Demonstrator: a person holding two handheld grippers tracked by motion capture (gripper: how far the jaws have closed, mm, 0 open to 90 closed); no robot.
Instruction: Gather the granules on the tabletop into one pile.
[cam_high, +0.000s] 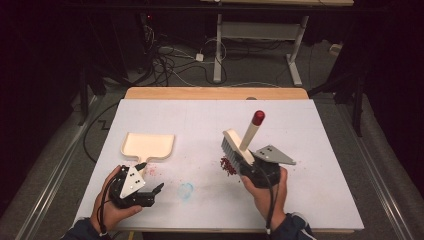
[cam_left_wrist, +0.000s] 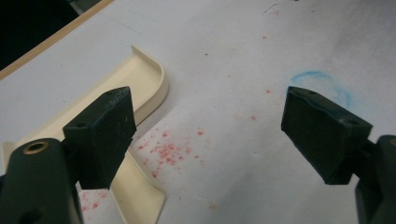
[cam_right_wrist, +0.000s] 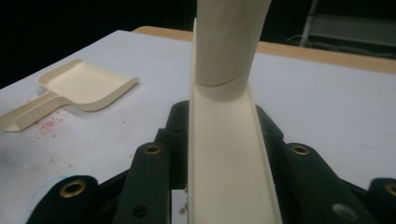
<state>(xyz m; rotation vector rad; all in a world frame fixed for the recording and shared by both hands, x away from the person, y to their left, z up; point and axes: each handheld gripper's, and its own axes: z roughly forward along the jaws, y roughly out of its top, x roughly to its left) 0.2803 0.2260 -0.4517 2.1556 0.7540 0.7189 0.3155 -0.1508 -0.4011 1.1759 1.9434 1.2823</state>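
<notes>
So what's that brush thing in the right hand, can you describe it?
The brush is cream plastic, with a flat head, pale bristles along one side and a round handle ending in a red cap. The right tool is shut on its head, holding it tilted, handle pointing up and away. Its bristles sit at a small pile of red crumbs.

Dark room, grey floor (cam_high: 60, 135), cables (cam_high: 170, 62), desk frame (cam_high: 260, 35)

No readable text
No lettering, label, brand, number or sign can be read on anything here.
</notes>
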